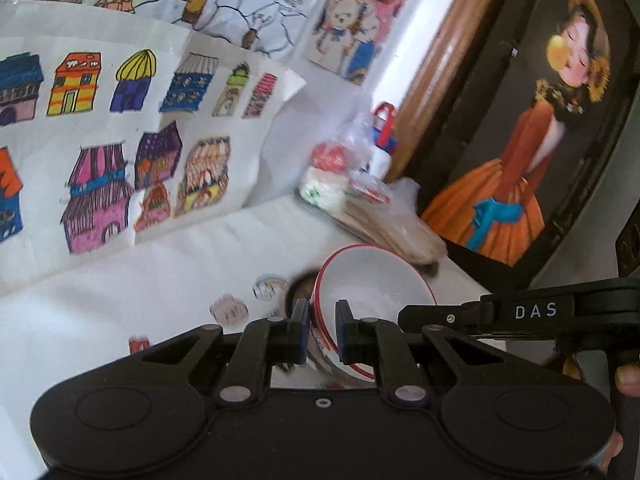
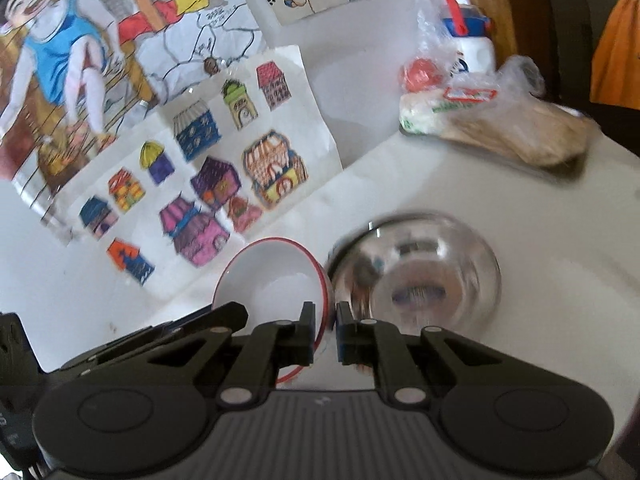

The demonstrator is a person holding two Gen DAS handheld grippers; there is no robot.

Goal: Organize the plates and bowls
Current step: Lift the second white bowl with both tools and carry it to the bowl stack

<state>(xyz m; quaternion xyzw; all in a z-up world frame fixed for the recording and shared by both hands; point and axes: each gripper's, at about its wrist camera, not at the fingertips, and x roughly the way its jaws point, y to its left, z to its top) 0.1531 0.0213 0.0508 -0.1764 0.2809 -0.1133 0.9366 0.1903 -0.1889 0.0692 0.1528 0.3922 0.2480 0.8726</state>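
Note:
One white bowl with a red rim (image 1: 372,280) hangs tilted above the white table (image 1: 140,304), and both grippers hold it. My left gripper (image 1: 323,320) is shut on its near-left rim. In that view my right gripper (image 1: 406,314) reaches in from the right to the bowl's other side. In the right wrist view the same bowl (image 2: 272,280) leans left, with my right gripper (image 2: 325,320) shut on its right rim. My left gripper (image 2: 236,314) shows at its lower left edge. A shiny steel bowl (image 2: 416,276) sits on the table just right of the white bowl, blurred.
A clear plastic bag of food packets (image 2: 500,120) lies at the back right beside a white bottle with a red and blue cap (image 1: 382,140). Coloured drawings of houses (image 1: 120,140) lean against the wall. A dark framed picture (image 1: 520,140) stands on the right.

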